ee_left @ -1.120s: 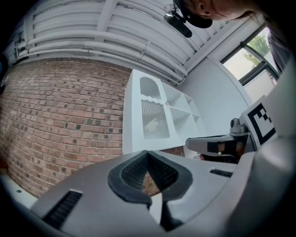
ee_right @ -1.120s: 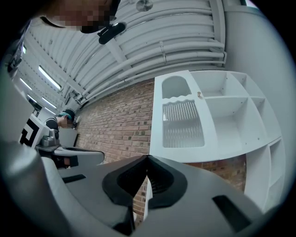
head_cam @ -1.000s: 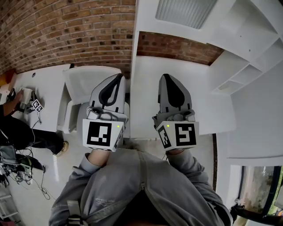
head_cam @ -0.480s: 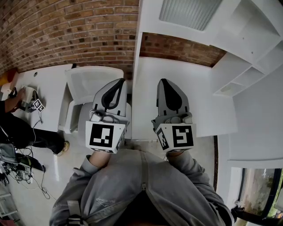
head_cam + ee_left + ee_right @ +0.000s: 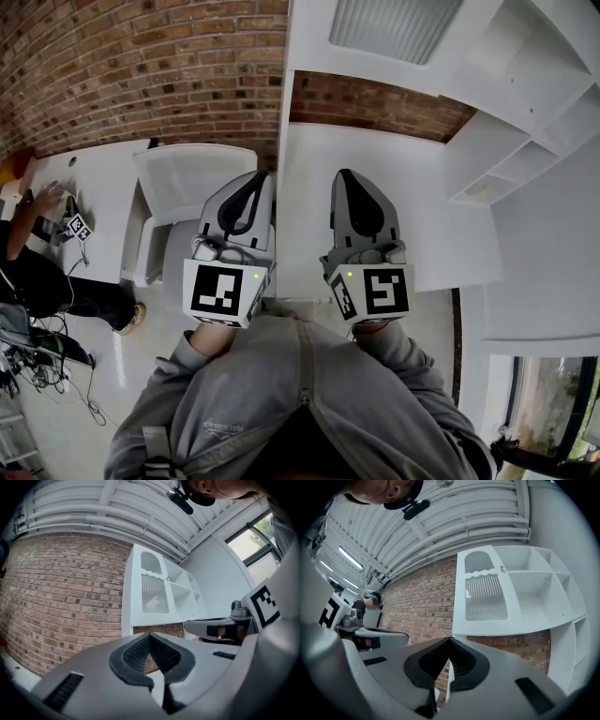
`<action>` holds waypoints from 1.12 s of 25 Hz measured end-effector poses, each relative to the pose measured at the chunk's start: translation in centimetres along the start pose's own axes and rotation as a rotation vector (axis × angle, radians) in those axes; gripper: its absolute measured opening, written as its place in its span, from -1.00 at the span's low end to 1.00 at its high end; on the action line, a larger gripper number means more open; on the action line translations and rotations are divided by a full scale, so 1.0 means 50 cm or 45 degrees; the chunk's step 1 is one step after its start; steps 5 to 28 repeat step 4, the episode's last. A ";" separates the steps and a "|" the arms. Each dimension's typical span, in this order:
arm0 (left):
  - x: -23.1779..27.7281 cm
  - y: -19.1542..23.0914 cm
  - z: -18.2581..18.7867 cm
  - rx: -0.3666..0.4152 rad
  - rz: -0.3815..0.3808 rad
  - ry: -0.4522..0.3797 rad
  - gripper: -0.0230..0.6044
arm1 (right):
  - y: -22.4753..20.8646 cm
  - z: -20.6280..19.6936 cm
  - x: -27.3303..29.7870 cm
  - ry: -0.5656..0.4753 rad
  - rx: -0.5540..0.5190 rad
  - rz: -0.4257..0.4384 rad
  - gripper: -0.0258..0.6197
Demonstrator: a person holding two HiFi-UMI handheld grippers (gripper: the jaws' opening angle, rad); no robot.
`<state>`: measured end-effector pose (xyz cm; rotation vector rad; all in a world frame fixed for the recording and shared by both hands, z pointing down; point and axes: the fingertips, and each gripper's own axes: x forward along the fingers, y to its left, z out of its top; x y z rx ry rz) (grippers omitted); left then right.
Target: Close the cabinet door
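The cabinet door (image 5: pixel 392 26), white with a ribbed pane, sits on the wall unit (image 5: pixel 525 141), up ahead of both grippers and well apart from them. The left gripper (image 5: pixel 253 180) and right gripper (image 5: pixel 345 178) hover side by side, each with its jaws pressed together on nothing.

Left hand-held gripper (image 5: pixel 257 178) and right hand-held gripper (image 5: pixel 344 176) are both showing grey shells with black mesh-textured pads. Marker cubes (image 5: pixel 223 291) are reading white with black square patterns, and a small green dot is glowing on each. Wall (image 5: pixel 141 66) is showing red-brown brick with pale mortar lines. Cabinet (image 5: pixel 534 597) is coming through plain white. Cabinet door (image 5: pixel 485 598) is showing a pale grey panel with fine vertical ribbing. Bench (image 5: pixel 94 183) and chair (image 5: pixel 192 173) are looking white. Sleeves (image 5: pixel 202 349) are reading grey. Floor (image 5: pixel 131 366) is showing glossy off-white. Ceiling (image 5: pixel 93 503) is showing white ribs.
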<state>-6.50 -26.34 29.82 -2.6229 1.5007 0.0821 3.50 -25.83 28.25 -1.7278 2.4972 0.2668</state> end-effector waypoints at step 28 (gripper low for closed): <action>0.005 -0.010 -0.004 -0.003 -0.010 0.003 -0.91 | -0.003 0.001 -0.001 -0.006 -0.004 0.005 -0.84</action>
